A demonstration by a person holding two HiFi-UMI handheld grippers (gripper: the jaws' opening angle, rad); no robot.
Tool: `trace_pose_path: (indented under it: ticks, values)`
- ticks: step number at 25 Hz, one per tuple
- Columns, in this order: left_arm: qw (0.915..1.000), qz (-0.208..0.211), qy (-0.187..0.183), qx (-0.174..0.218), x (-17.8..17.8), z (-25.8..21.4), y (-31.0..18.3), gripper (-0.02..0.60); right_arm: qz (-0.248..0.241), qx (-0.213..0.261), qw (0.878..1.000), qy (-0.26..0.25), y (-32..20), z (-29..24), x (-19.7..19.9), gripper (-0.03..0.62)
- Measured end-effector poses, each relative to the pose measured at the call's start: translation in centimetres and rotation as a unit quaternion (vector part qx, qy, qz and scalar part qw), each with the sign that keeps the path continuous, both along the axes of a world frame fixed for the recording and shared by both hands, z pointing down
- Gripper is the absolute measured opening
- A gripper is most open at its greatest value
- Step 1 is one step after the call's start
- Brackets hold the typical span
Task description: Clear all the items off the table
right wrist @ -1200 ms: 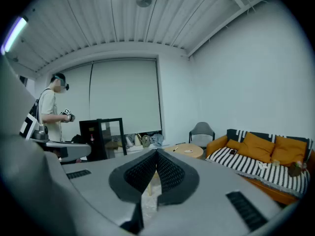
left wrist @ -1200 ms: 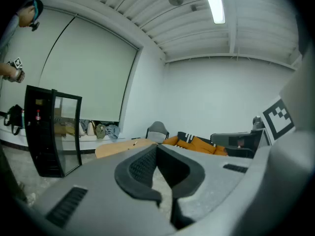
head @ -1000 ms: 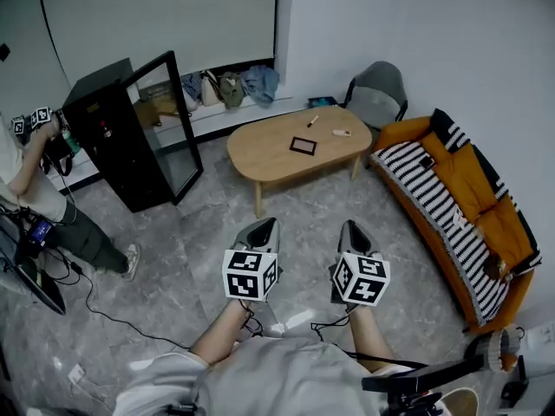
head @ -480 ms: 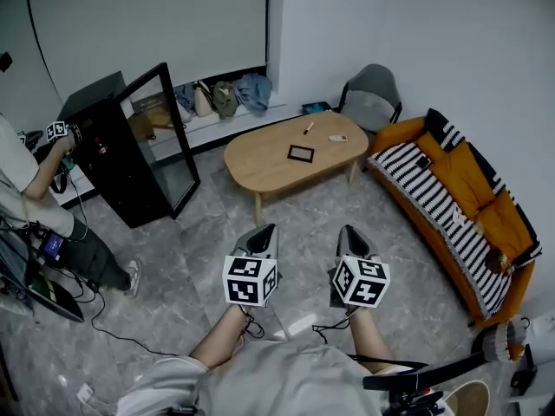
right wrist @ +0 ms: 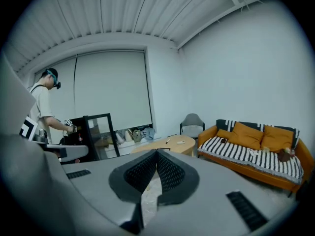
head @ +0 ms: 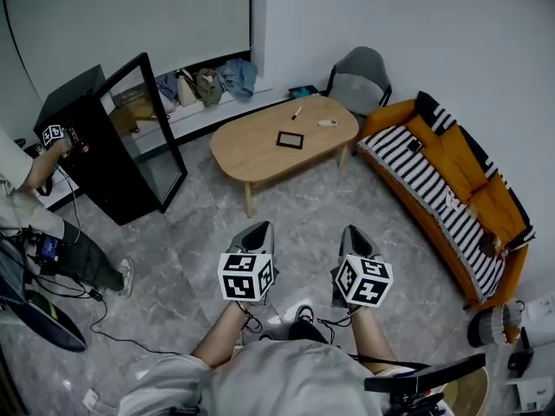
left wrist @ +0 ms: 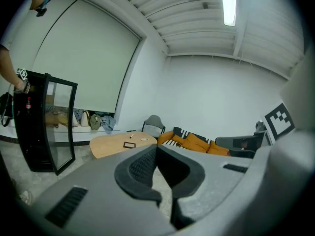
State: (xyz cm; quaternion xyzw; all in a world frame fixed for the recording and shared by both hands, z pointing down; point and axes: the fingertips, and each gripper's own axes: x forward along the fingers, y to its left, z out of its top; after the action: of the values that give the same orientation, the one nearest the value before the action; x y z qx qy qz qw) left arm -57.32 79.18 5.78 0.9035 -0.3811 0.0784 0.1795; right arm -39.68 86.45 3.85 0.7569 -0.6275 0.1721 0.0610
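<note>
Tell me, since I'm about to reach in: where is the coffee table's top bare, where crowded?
Bare: the left half of the coffee table, between the black frame and the end nearest the glass-door cabinet. Crowded: the far right part, with a marker and small white item.

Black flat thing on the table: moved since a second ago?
No. The black flat thing still lies mid-table, in the same spot below the pen and the small white item; only the head view shifted.
</note>
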Motion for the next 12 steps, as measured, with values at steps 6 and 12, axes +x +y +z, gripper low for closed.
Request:
trace_pose_path:
  ticks: [6, 12]
  values:
    - [0.9999, 0.014, 0.003, 0.0, 2.4, 0.6, -2.0, 0.002, 0.002, 0.003, 1.0, -0.006, -2.1, 0.9, 1.7, 0.025]
    - [0.9999, 0.008, 0.0, 0.01, 5.9, 0.1, -6.1, 0.002, -0.001, 0.003, 1.0, 0.003, -6.6, 0.7, 5.3, 0.025]
